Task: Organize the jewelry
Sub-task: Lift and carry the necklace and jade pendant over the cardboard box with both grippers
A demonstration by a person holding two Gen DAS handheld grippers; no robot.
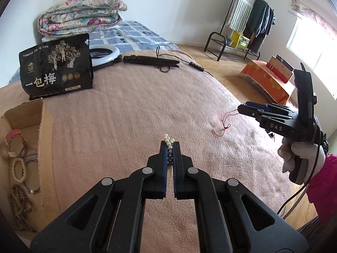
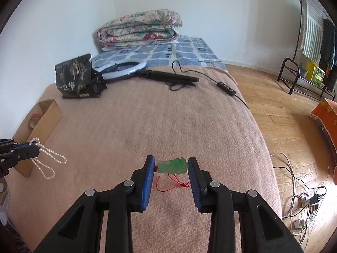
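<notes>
Pearls (image 1: pixel 169 140) are pinched in my left tongs (image 1: pixel 170 147), jaws fully together on the strand; the right view shows its loops (image 2: pixel 49 162) hanging free below the tips. My right tongs (image 2: pixel 171 166) are clamped on the green pendant (image 2: pixel 173 165), pads pressing both of its ends, red cord (image 2: pixel 172 184) trailing underneath. Both pieces are clear of the pink blanket (image 1: pixel 126 113).

Landmark is the cardboard box (image 1: pixel 45 147) at the blanket's left edge, just in front of the black snack bag (image 1: pixel 56 67). Bracelets (image 1: pixel 18 168) and a brown bead string (image 1: pixel 21 206) are already lying in it. Pearls are nearest to the box, to its right; the pendant is further right, well apart from it.

My read of the step: carry both over and drop them in.

- Pearls first, shorter path.
- Lift the hanging loops above the box wall before crossing it, else they snag the rim.
- Lower inside, then let go, so the strand piles rather than drapes over the edge.
- Pendant grip is end-to-end on a smooth stone; I'd move gently and avoid twisting, since it could pop out.
- Watch that the cord follows the pendant in.
</notes>
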